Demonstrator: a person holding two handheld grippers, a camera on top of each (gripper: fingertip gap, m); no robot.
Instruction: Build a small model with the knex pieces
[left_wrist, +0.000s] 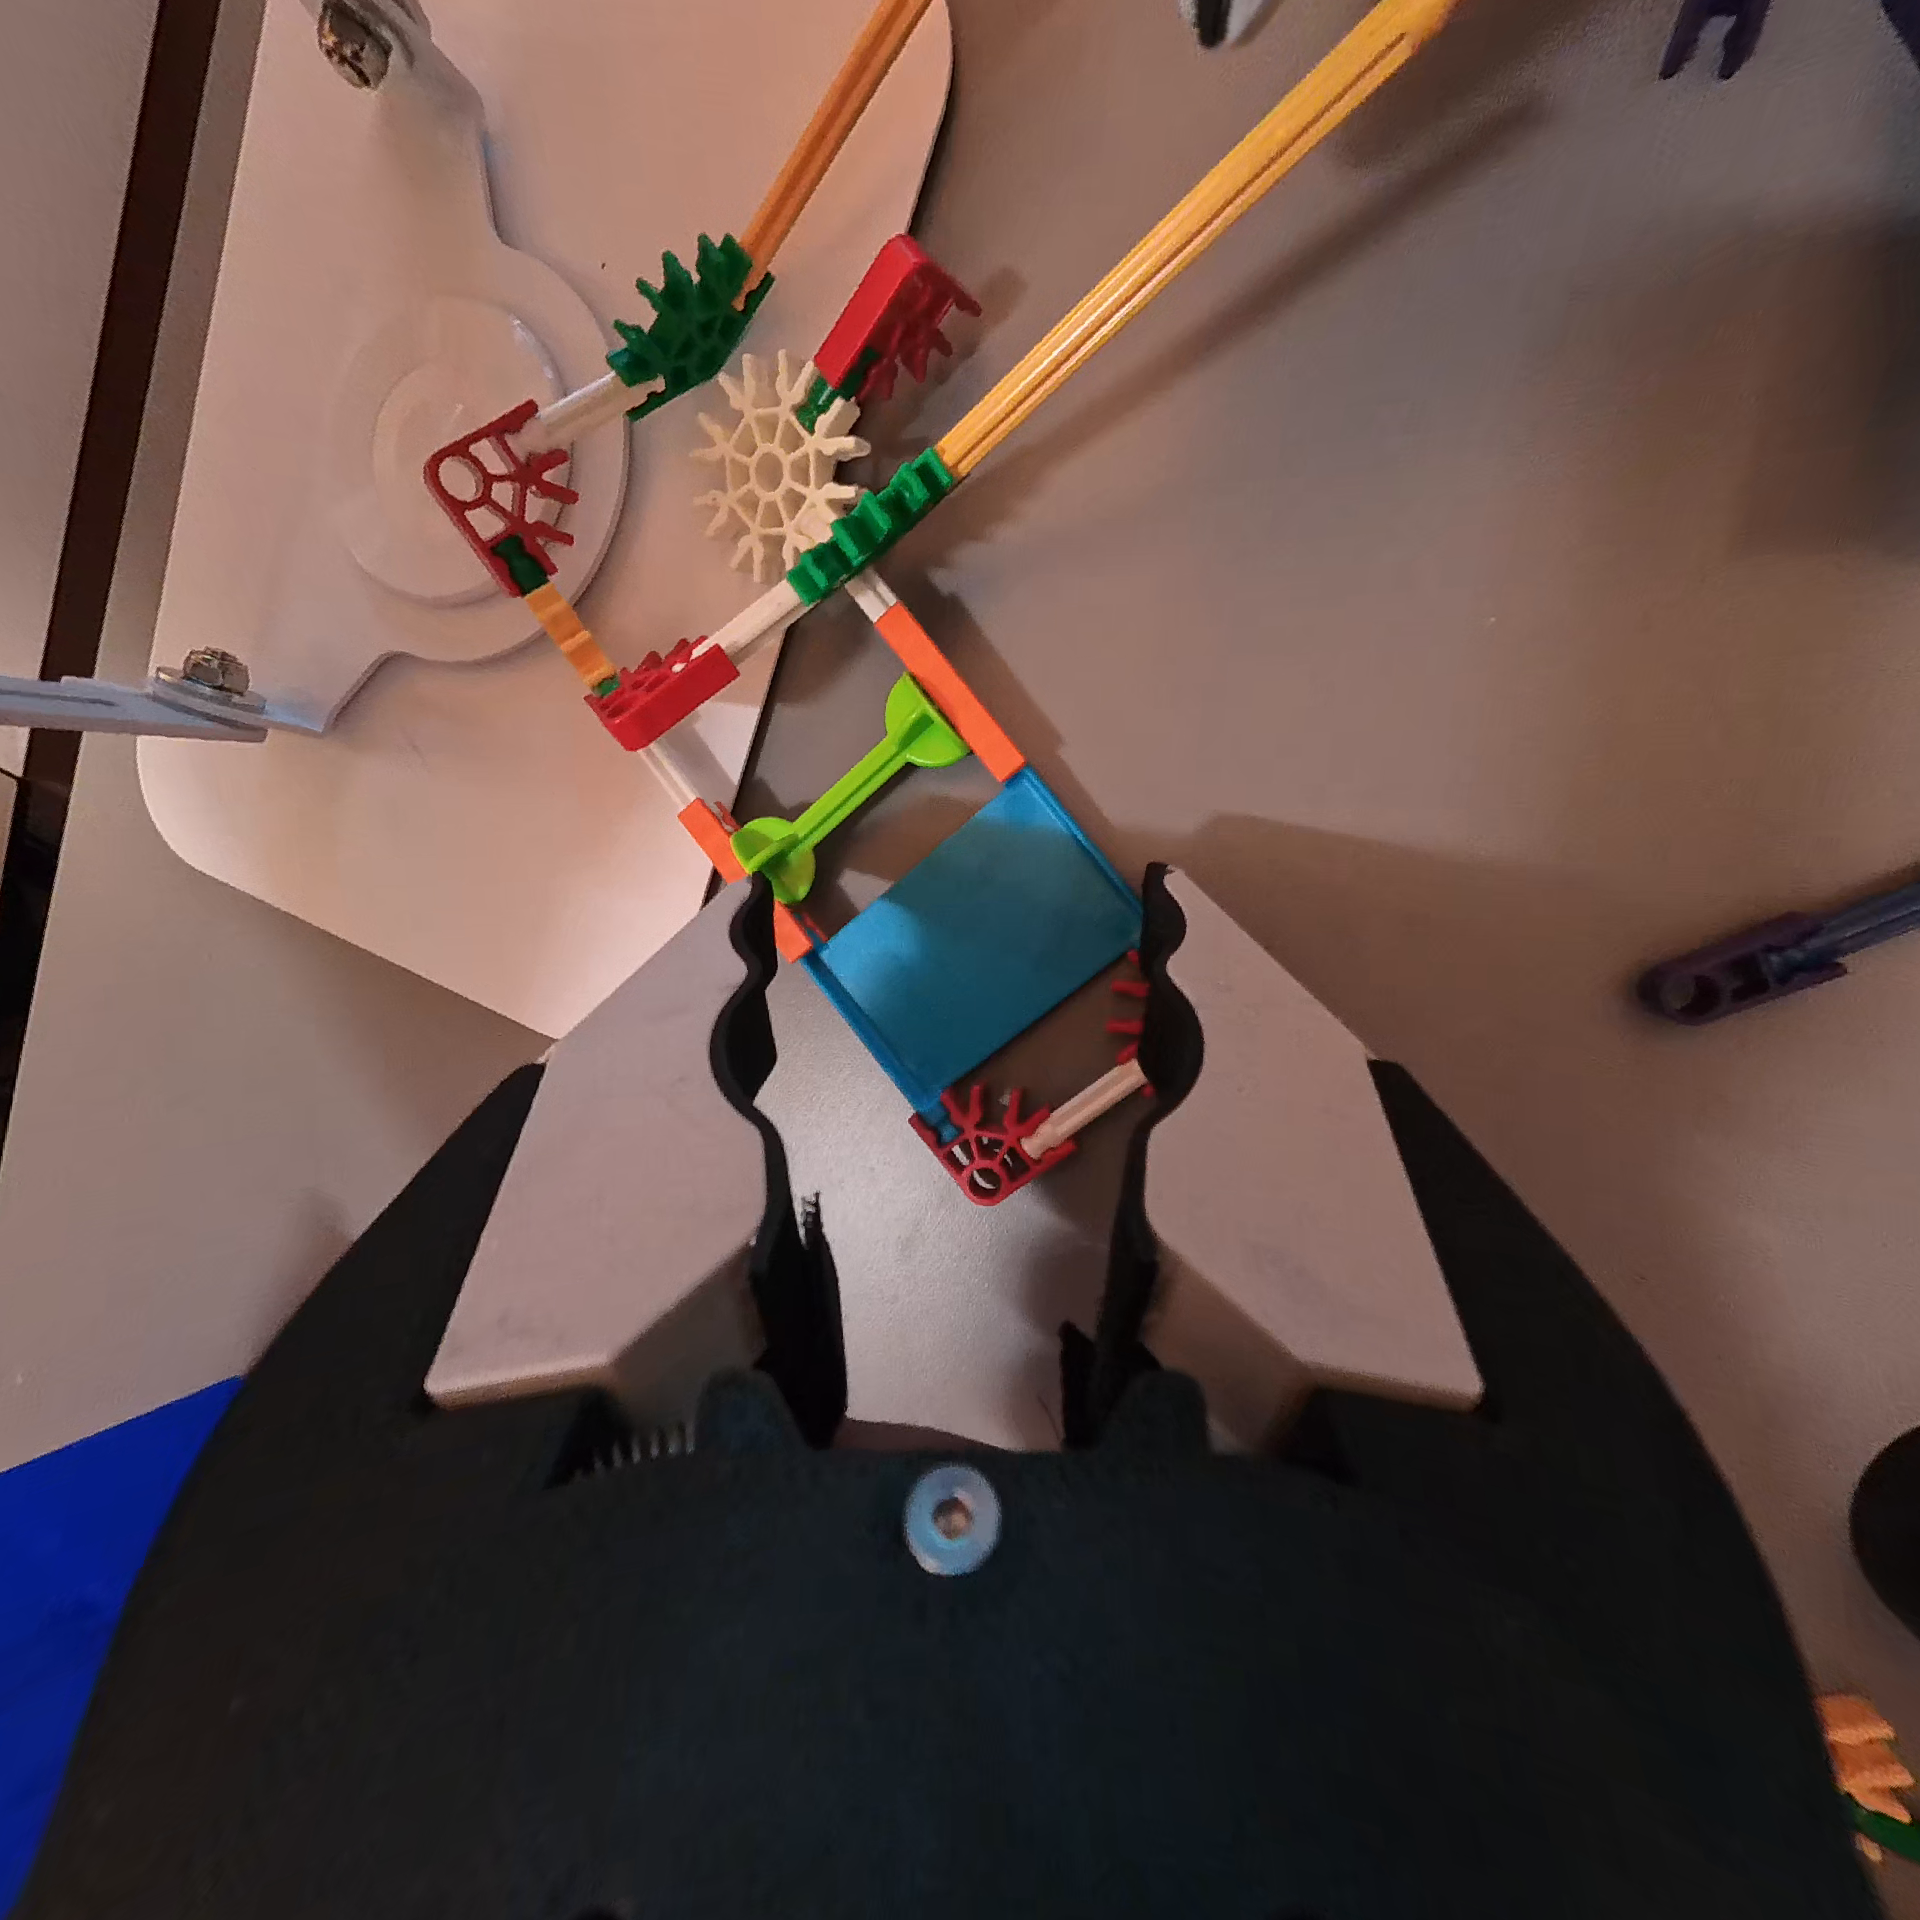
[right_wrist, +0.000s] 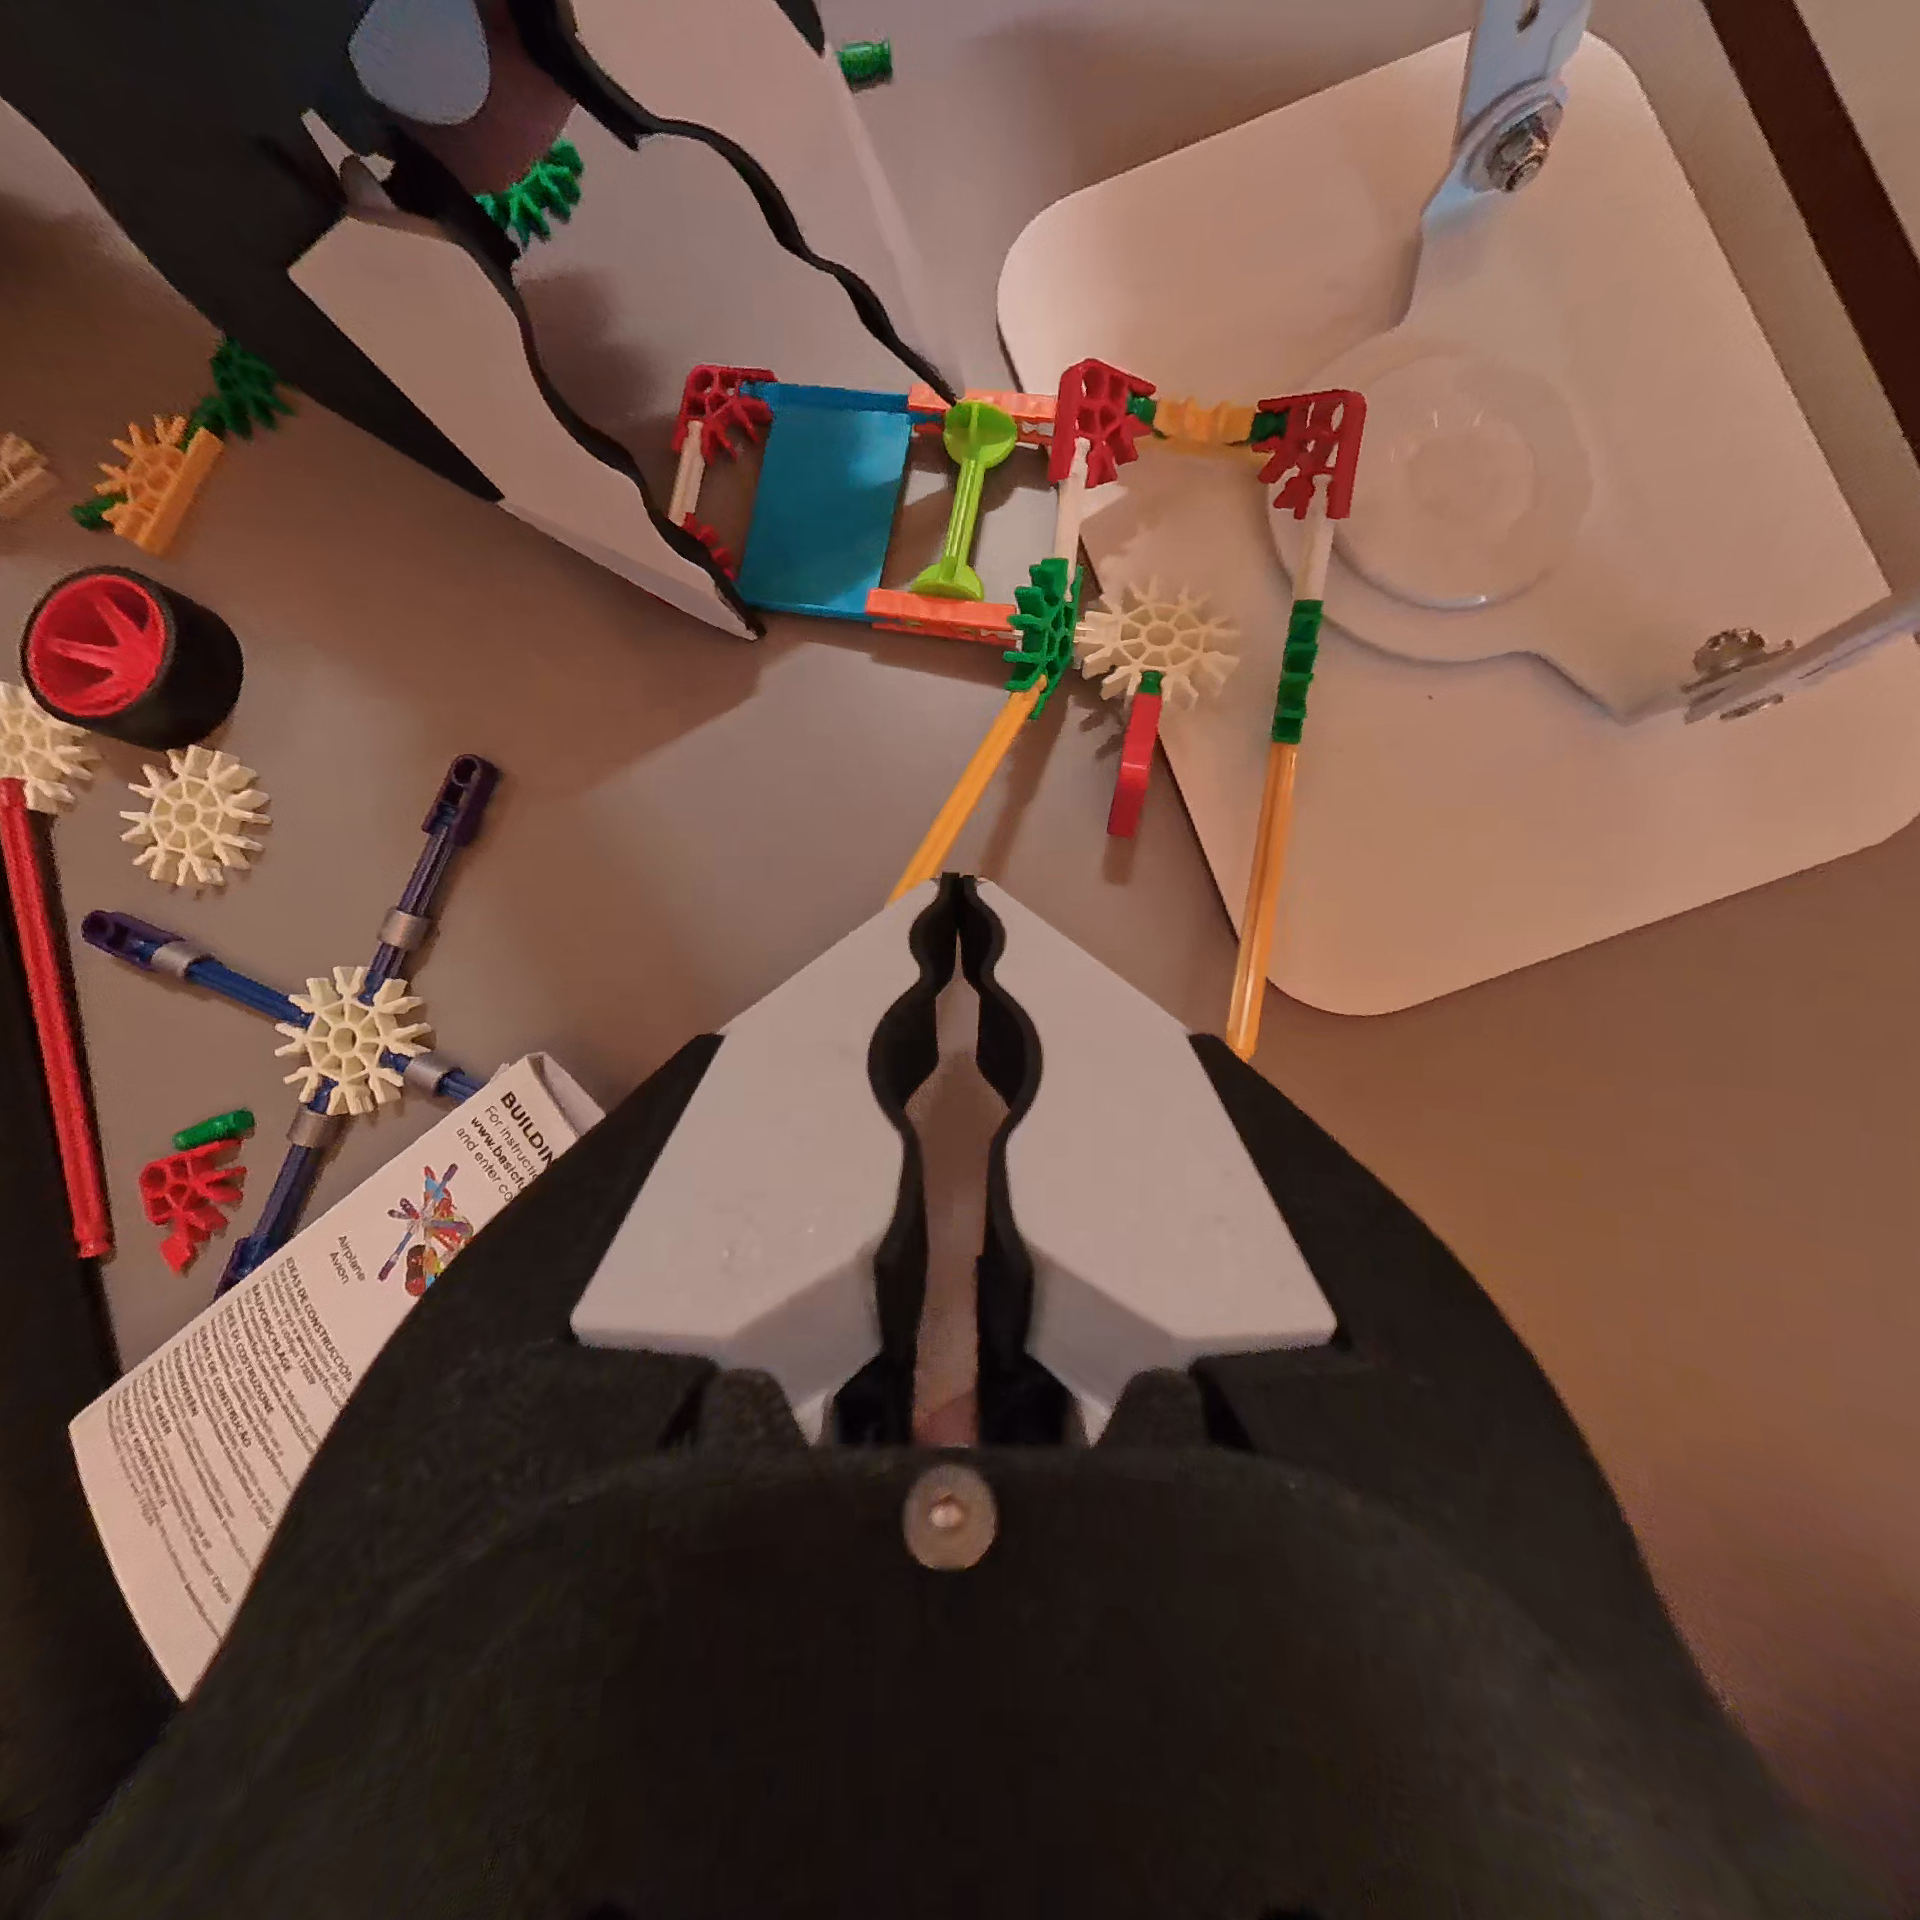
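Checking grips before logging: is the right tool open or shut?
Shut: the right tool has its fingertips pressed together on the end of the yellow rod.

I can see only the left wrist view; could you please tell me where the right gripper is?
Observer: The right gripper is shut. Its tips sit by the near end of one yellow rod, and that end is hidden under a finger.
Operator: Where does the second rod end?
Observer: The other yellow rod ends just right of that gripper, past the edge of the white base.
Operator: Is there anything on its other side?
Observer: A printed leaflet lies on the table, partly hidden by the gripper's body.
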